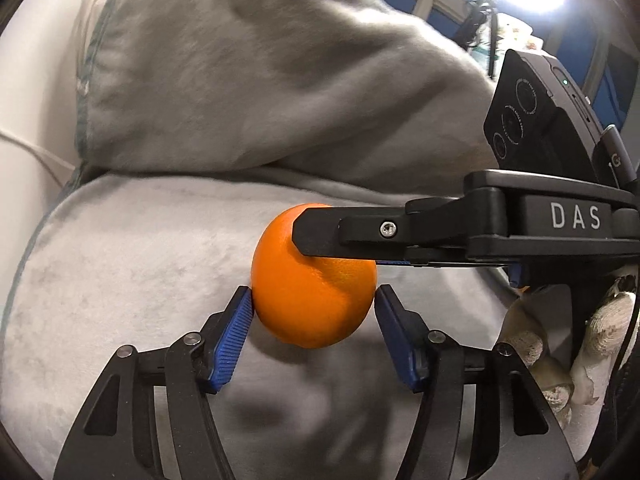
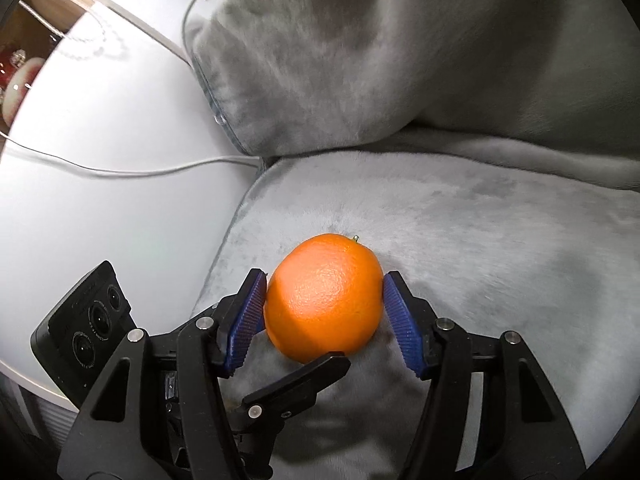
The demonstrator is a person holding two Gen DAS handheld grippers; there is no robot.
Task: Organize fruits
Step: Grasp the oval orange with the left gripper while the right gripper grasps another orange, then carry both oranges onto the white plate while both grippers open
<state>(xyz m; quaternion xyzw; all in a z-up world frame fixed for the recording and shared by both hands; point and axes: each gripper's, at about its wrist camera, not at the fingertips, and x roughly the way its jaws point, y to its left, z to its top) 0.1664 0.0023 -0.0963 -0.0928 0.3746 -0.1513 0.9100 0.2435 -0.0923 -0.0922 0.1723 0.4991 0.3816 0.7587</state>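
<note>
Grey plush cushion [image 2: 500,240] fills most of both wrist views, with a white cable [image 2: 132,170] trailing off at nine o'clock over a pale tabletop [image 2: 100,220]. On my end the orange [image 1: 312,300] sits on that cushion, and both tools are on it: the left gripper [image 1: 313,300] has its blue pads against the fruit's flanks at half spread, and the right gripper [image 2: 324,300] pinches it likewise. No bowl or basket shows, so I judge sorting barely begun.

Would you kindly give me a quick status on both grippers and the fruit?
Both hand-held grippers, left and right, clamp one orange. Orange rests on grey cushion. Grippers cross at the fruit; nothing else obstructs.
</note>
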